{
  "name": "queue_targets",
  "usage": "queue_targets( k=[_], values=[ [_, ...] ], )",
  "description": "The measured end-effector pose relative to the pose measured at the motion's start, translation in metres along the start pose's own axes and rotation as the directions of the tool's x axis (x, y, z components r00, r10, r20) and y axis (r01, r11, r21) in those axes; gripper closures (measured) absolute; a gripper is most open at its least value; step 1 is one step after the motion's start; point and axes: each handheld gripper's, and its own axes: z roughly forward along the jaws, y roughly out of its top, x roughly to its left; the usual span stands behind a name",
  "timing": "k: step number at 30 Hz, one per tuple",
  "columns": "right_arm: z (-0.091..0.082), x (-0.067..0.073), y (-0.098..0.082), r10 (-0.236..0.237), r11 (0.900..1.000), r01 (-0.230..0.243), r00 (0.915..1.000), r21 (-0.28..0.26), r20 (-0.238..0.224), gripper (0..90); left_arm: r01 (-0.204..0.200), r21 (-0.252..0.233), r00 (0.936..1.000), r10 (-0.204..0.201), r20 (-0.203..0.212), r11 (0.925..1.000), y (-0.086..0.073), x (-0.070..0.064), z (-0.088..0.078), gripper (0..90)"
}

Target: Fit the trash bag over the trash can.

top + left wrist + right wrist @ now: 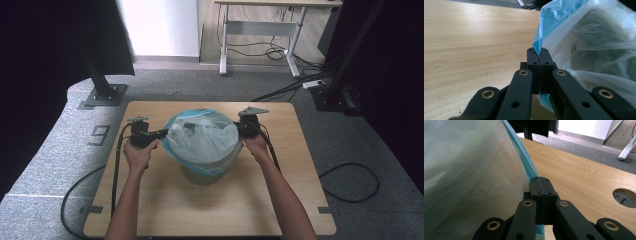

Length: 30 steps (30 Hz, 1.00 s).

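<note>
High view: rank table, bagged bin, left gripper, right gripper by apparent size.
1. Table
2. Bagged bin, its blue bag pinched at the rim by both grippers
3. Left gripper and right gripper: they look about alike, so no ranking between them.

A rectangular light wooden desk (165,200) with rounded corners stands on grey carpet. Near its middle stands a round green bin (202,175) lined with a translucent blue plastic bag (200,132).

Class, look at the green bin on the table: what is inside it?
A blue plastic bag lines the green bin, its rim folded over the top, with pale crumpled plastic inside. Both grippers pinch the bag's edge. Anything under that plastic, and the bin's bottom, is hidden.
</note>
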Motion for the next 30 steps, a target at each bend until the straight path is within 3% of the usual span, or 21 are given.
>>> queue_targets(
  k=[4,8,12,14,16,18,19,20,21,22,25,26,27,28,29,30],
  values=[
    [0.006,0.000,-0.003,0.006,1.000,-0.006,1.0000,0.021,-0.005,88.9,0.034,0.025,0.9993,-0.033,-0.014,0.9991,-0.002,0.005,0.009,89.3],
    [0.015,0.000,-0.016,0.011,0.994,-0.012,0.9999,0.108,0.011,88.9,0.031,0.087,0.9988,-0.027,-0.040,0.9958,-0.015,0.010,0.017,89.4],
    [0.014,-0.007,-0.031,0.044,0.991,-0.045,0.9989,0.126,0.015,88.8,0.034,0.098,0.9990,-0.031,-0.032,0.9946,-0.026,0.014,0.016,89.3],
    [0.009,-0.012,-0.037,0.071,0.991,-0.074,0.9971,0.109,0.028,88.5,0.041,0.090,0.9989,-0.038,-0.025,0.9951,-0.029,0.015,0.013,89.3],
    [-0.006,-0.019,-0.037,0.119,0.993,-0.120,0.9923,0.019,0.036,76.7,0.034,0.087,0.9992,-0.032,-0.026,0.9956,-0.030,0.015,0.011,89.3],
    [-0.022,-0.022,-0.034,0.124,0.992,-0.123,0.9908,-0.026,0.054,70.2,0.030,0.081,0.9993,-0.028,-0.026,0.9962,-0.029,0.015,0.007,89.3],
    [-0.022,-0.022,-0.034,0.124,0.992,-0.123,0.9908,-0.026,0.054,70.2,0.030,0.081,0.9993,-0.028,-0.026,0.9962,-0.029,0.015,0.007,89.3],
    [-0.038,-0.020,-0.030,0.118,0.992,-0.116,0.9915,-0.040,0.054,63.5,0.033,0.068,0.9993,-0.031,-0.020,0.9971,-0.029,0.015,0.004,89.3],
    [-0.038,-0.020,-0.030,0.118,0.992,-0.116,0.9915,-0.040,0.054,63.5,0.033,0.068,0.9993,-0.031,-0.020,0.9971,-0.029,0.015,0.004,89.3],
    [-0.055,-0.013,-0.028,0.085,0.995,-0.082,0.9955,-0.065,0.043,59.4,0.030,0.058,0.9995,-0.029,-0.014,0.9979,-0.029,0.015,0.000,89.2],
    [-0.077,0.000,-0.032,0.053,0.995,-0.053,0.9986,-0.080,0.003,52.6,0.033,0.046,0.9994,-0.032,-0.010,0.9984,-0.029,0.015,-0.003,89.2],
    [-0.077,0.000,-0.032,0.053,0.995,-0.053,0.9986,-0.080,0.003,52.6,0.033,0.040,0.9994,-0.033,-0.009,0.9987,-0.030,0.016,-0.006,89.2],
    [-0.086,0.008,-0.036,0.050,0.995,-0.052,0.9983,-0.086,-0.029,49.2,0.031,0.035,0.9995,-0.031,-0.008,0.9989,-0.030,0.016,-0.007,89.2],
    [-0.099,0.026,-0.044,0.030,0.995,-0.037,0.9969,-0.088,-0.073,43.1,0.029,0.032,0.9995,-0.029,-0.009,0.9991,-0.030,0.015,-0.008,89.2],
    [-0.099,0.026,-0.044,0.030,0.995,-0.037,0.9969,-0.088,-0.073,43.1,0.025,0.030,0.9996,-0.025,-0.010,0.9992,-0.030,0.014,-0.009,89.2],
    [-0.110,0.046,-0.050,0.020,0.995,-0.031,0.9927,-0.090,-0.119,37.4,0.023,0.025,0.9997,-0.022,-0.011,0.9994,-0.030,0.013,-0.011,89.2]
  ],
)
